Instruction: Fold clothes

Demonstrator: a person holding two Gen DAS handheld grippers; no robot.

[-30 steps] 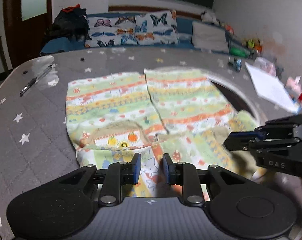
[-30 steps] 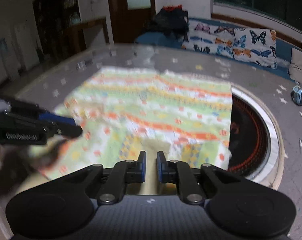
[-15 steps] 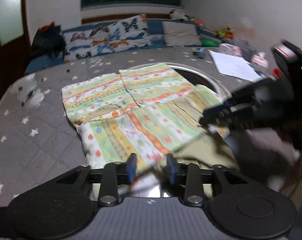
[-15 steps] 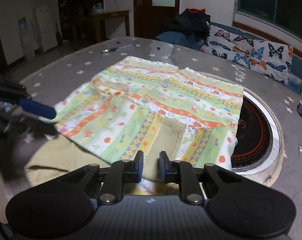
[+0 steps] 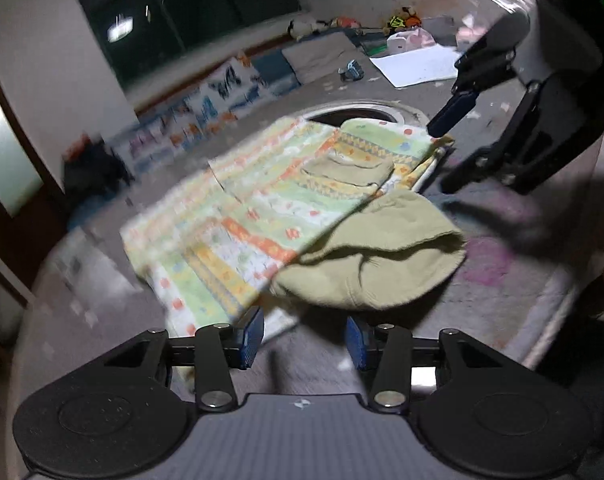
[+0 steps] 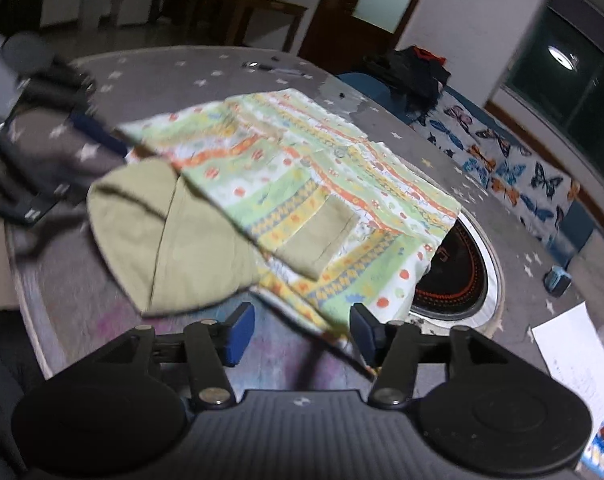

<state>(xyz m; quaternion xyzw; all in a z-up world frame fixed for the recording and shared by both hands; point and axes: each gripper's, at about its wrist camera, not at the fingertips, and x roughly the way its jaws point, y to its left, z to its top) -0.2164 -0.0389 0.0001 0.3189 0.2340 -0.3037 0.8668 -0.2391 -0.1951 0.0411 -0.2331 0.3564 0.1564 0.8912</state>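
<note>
Both the left claw [image 5: 305,340] and right claw [image 6: 302,334] are hanging wide and empty; the jacket's [image 5: 261,208] olive hood [image 5: 374,260] is lying loose, likely to flop crooked.

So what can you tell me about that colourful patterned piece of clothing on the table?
The patterned garment is soft cotton-like cloth in green, yellow, white and orange stripes with small printed motifs. It has a plain olive patch pocket and an olive hood or lining spilling out at the near edge. It lies mostly flat on the grey star-print table, one side overlapping a round inset. Neither gripper holds it.
</note>
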